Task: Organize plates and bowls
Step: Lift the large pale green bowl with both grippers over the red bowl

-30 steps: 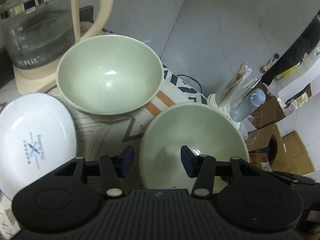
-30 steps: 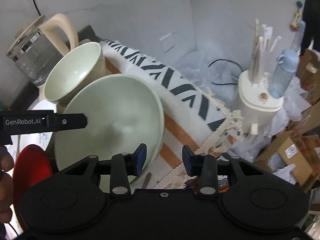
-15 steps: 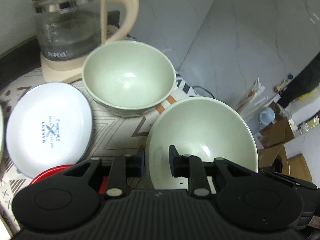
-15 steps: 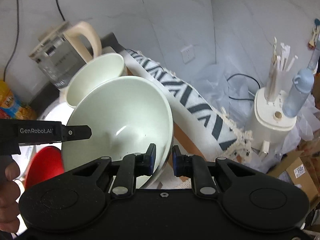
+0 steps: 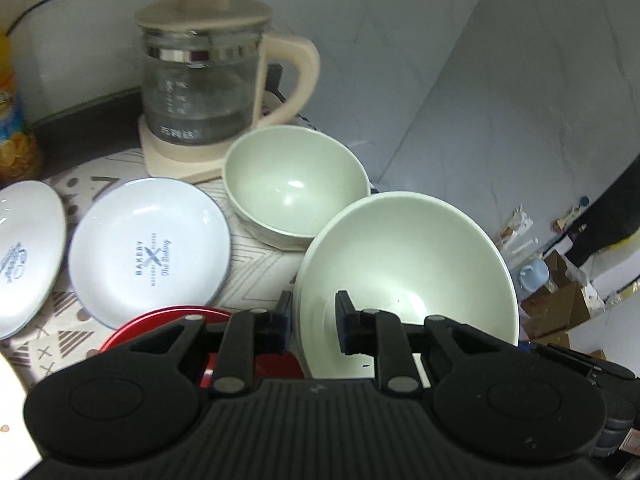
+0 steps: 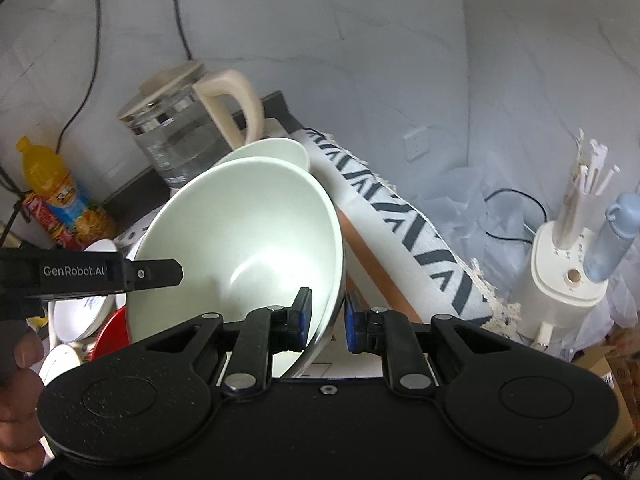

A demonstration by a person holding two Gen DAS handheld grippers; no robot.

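A large pale green bowl (image 5: 408, 264) (image 6: 240, 232) is held up off the patterned cloth, tilted. My left gripper (image 5: 312, 324) has its jaws closing on the bowl's near-left rim, one pad inside and one outside. On the opposite rim my right gripper (image 6: 327, 320) is shut the same way. A left-gripper finger (image 6: 152, 274) shows in the right wrist view. A second, smaller green bowl (image 5: 296, 184) (image 6: 276, 150) sits behind on the cloth. Two white plates (image 5: 148, 248) (image 5: 24, 256) and a red plate (image 5: 160, 322) lie to the left.
A glass kettle (image 5: 200, 80) with a cream handle stands at the back, close to the smaller bowl. An orange drink bottle (image 6: 60, 200) stands by the wall. The cloth's edge (image 6: 400, 224) drops off to the right, above a white appliance (image 6: 560, 280) and boxes.
Both grippers closed on the big bowl's rim and rose with it. The bowl left the cloth, and more of the kettle, plates and wall came into view.
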